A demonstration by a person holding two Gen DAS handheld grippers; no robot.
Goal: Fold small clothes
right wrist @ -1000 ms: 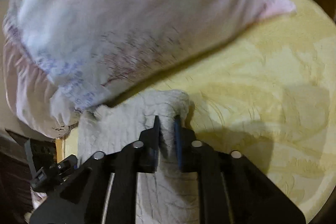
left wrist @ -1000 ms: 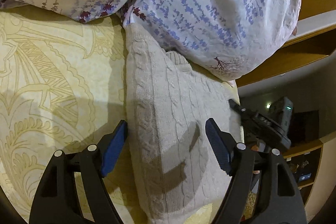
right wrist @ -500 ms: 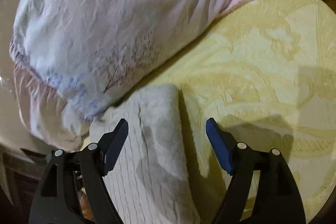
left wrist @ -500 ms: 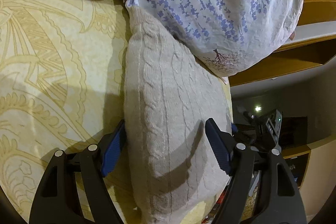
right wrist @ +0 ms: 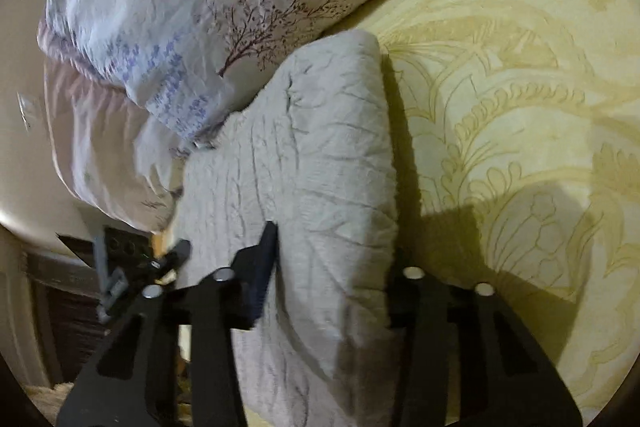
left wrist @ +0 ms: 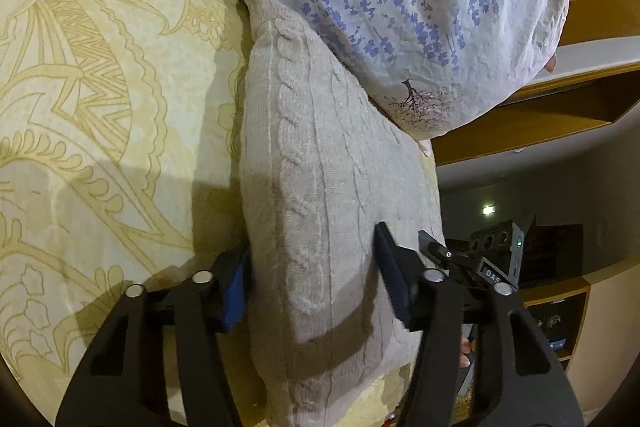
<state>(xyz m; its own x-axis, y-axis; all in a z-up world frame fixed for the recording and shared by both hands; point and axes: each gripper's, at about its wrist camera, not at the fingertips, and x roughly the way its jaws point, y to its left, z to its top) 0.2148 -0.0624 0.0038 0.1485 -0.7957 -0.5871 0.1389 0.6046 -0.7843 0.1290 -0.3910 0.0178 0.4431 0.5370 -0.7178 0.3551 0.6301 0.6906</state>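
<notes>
Now a folded cream cable-knit sweater [left wrist: 320,195] is seen lying on a yellow patterned bedsheet [left wrist: 100,107], with its far end tucked against a white pillow [left wrist: 420,7] printed with blue and dark red flowers. From the left wrist view, the left gripper [left wrist: 316,283] is set astride the near part of the sweater, and its jaws are closing with the thick fold between them; the blue pad of the left finger lies against the sweater's edge at the sheet, while the right finger presses into the knit from the other side. From the right wrist view, the right gripper [right wrist: 336,267] is placed over the opposite end of the same sweater [right wrist: 320,155], and its jaws are likewise closing with the fabric between them. One finger [right wrist: 264,259] is sunk into the top of the knit; the other is hidden behind the sweater's side in shadow, so contact there cannot be told. Beyond the bed's edge, a wooden shelf [left wrist: 540,115] is seen, and part of the other gripper's dark body shows in each view.
</notes>
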